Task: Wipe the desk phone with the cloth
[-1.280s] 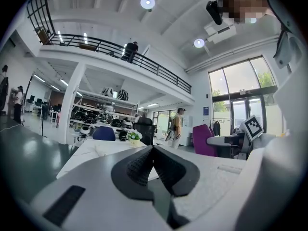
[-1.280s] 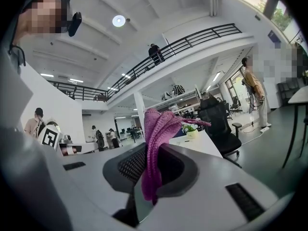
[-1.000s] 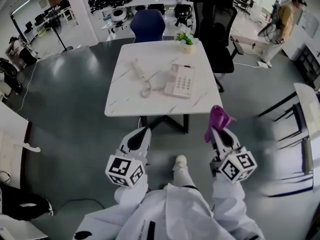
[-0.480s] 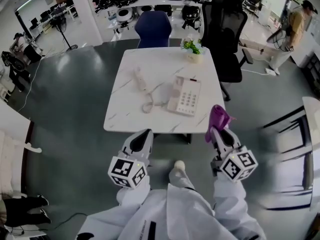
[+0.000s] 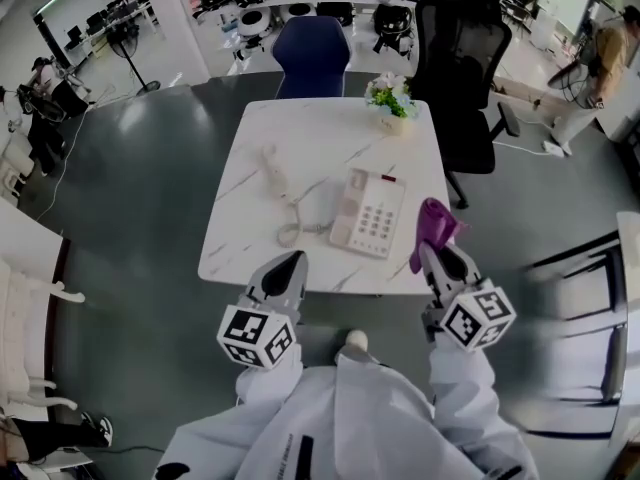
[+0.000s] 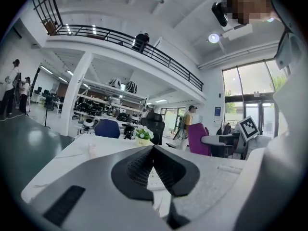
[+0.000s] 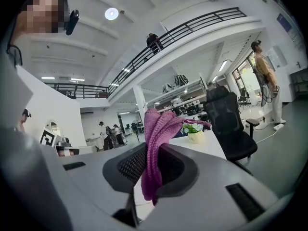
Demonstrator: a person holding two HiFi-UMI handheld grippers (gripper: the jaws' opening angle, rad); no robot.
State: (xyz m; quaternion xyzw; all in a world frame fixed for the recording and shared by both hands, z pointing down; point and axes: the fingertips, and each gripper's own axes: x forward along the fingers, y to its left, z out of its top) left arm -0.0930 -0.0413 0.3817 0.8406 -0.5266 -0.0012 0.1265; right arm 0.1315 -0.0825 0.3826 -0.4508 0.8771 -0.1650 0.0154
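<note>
**Phone** (image 5: pixel 368 212): cream, keypad up, right of centre on surface (image 5: pixel 300 128). Handset (image 5: pixel 272 165) is off the cradle, lying to its left w/ coiled cord between. Nothing touching either.

**Cloth** (image 7: pixel 156 143): purple knit, pinched in right hand-held gripper (image 5: pixel 440 251), bulk standing above the jaws. Held in air by the surface's front-right edge, apart from phone.

**Left hand-held gripper** (image 6: pixel 153 149): jaws pressed together, nothing betw. them. Hovers at the front edge.

**Misc:** flower pot (image 5: pixel 390 95) at far edge; black chair (image 5: pixel 470 78) and blue chair (image 5: pixel 312 53) behind.

**Step (est.):** approach phase, wiping not yet begun.

**Next move calls for:**
- Right reach fwd and slightly left, then lower cloth onto the keypad face for flat strokes.
- Left prob. needed to steady the base.
- Cord could snag.

**Change vs 1.0 s ago:**
- Surface and phone sit nearer and lower in head view.
- Both grippers were over floor, short of the surface; they're now at its near edge.
- Cloth grip, closed left jaws and handset position are unchanged.
</note>
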